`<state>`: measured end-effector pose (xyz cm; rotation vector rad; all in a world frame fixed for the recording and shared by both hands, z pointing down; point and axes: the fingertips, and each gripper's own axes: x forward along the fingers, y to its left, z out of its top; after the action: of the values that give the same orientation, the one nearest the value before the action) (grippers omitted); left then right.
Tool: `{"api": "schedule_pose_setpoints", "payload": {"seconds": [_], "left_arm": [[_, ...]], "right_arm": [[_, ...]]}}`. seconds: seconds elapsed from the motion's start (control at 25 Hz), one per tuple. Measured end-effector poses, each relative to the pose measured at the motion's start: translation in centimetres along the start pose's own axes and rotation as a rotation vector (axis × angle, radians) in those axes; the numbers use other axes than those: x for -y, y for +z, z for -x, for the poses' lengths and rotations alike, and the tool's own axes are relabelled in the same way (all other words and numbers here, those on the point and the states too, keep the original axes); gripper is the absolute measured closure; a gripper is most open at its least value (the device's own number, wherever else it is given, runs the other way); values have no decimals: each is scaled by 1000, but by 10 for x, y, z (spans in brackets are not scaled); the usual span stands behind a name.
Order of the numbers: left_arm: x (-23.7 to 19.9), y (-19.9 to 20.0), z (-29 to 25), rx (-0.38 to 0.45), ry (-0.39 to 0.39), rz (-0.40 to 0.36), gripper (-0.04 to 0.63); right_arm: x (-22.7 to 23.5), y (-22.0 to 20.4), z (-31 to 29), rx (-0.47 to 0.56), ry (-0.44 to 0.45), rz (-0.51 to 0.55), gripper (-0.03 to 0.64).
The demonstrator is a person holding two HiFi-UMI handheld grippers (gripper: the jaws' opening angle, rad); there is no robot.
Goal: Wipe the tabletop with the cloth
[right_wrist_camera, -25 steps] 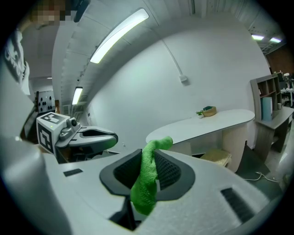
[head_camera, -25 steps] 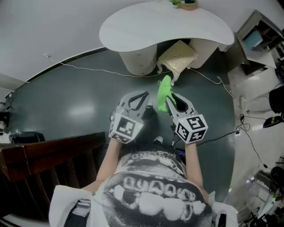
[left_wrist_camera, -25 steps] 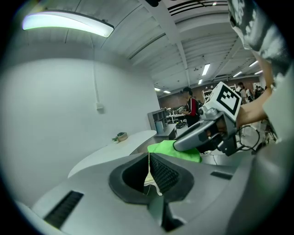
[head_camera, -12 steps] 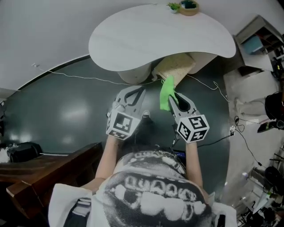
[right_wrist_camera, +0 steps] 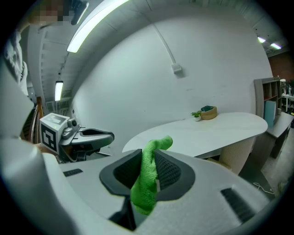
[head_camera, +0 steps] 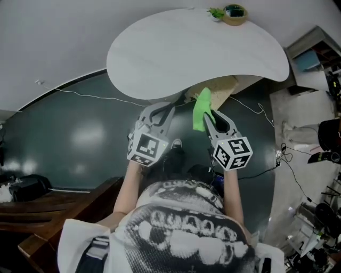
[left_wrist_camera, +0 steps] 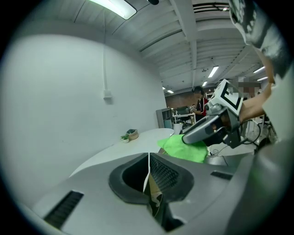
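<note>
Your right tool (head_camera: 208,116) is clamped on the green cloth (head_camera: 200,109), pinched between its jaws with one end poking up past the tips and the rest hanging below. You hold it by the near edge of the white desk (head_camera: 176,50); I cannot tell whether it touches the top. Your left tool (head_camera: 169,109), just beside, has its jaws pressed together with nothing between them. A small bowl (head_camera: 235,14) and a little plant (head_camera: 216,12) sit at the desk's far end
</note>
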<state>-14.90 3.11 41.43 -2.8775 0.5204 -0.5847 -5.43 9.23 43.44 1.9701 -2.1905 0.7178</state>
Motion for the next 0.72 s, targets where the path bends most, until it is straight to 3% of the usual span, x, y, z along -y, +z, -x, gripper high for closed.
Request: {"api": "schedule_pose_setpoints", "payload": {"seconds": [0.72], "left_arm": [[-43, -17, 3, -15, 60, 48, 588]], "right_arm": [[-13, 12, -55, -46, 77, 39, 534]]}}
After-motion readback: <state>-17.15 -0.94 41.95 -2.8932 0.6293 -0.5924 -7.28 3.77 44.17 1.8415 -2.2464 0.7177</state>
